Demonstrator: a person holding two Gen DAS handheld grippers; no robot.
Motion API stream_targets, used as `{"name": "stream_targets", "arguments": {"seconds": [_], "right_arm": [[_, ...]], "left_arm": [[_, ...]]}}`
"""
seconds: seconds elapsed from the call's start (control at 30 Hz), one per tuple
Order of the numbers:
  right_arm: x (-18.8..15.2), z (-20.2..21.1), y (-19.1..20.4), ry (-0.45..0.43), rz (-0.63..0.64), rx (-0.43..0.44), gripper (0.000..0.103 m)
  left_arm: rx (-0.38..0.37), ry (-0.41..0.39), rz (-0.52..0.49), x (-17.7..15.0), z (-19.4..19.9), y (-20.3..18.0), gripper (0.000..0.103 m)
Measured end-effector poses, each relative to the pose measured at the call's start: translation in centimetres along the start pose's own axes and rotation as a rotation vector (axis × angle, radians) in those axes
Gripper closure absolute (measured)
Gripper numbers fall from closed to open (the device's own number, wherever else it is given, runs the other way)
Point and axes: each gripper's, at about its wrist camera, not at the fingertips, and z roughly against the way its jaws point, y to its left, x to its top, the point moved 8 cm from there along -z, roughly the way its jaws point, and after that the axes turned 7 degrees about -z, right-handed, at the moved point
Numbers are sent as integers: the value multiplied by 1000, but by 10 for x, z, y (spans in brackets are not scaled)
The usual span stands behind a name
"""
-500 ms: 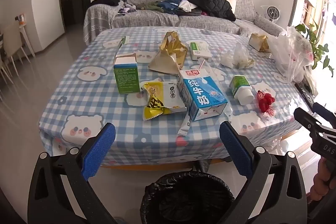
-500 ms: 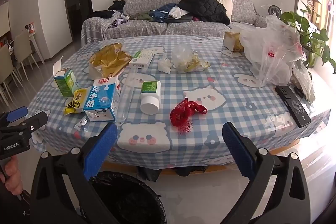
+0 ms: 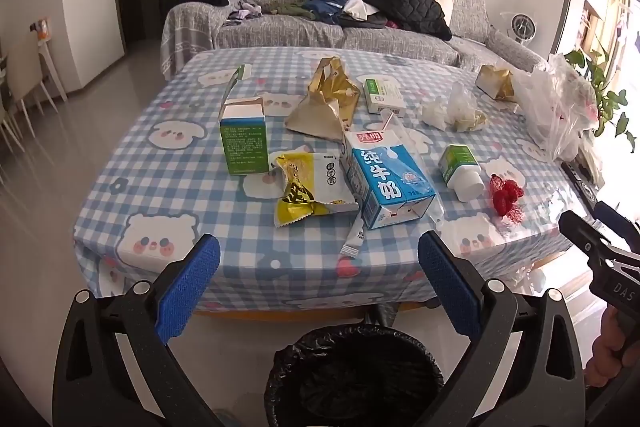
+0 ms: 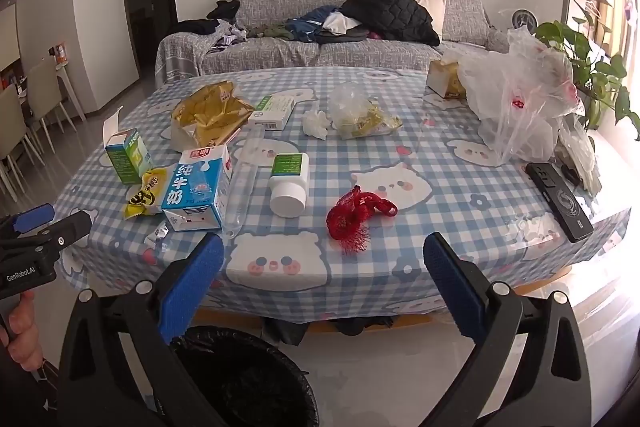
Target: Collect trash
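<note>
Litter covers a table with a blue checked cloth (image 3: 168, 195): a blue milk carton (image 3: 386, 179) (image 4: 198, 191), a yellow snack wrapper (image 3: 308, 187) (image 4: 146, 195), a green box (image 3: 244, 141) (image 4: 128, 157), a gold foil bag (image 3: 328, 103) (image 4: 208, 117), a white bottle (image 3: 460, 169) (image 4: 290, 183) and red netting (image 3: 505, 193) (image 4: 356, 213). A black-lined bin (image 3: 354, 377) (image 4: 240, 379) stands on the floor before the table. My left gripper (image 3: 318, 287) hangs open above the bin, short of the table edge. My right gripper (image 4: 324, 283) is open too, empty, before the netting.
A clear plastic bag (image 4: 520, 99), a black remote (image 4: 558, 199), a white medicine box (image 4: 272, 113), crumpled tissue (image 4: 316, 123) and a gold carton (image 4: 444, 77) lie farther back. A grey sofa (image 4: 320, 51) with clothes stands behind. Chairs (image 4: 36, 107) are at left, a plant (image 4: 592, 75) at right.
Both grippers have edged slightly toward the table; the view is a little closer. Nothing on the table has moved.
</note>
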Motion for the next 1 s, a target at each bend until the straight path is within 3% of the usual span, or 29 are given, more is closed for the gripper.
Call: {"name": "stream_targets", "arguments": {"seconds": [1.0], "right_arm": [[1,5,6,1,4,14,7]], "left_arm": [[29,5,5,-1,0,10,6]]}}
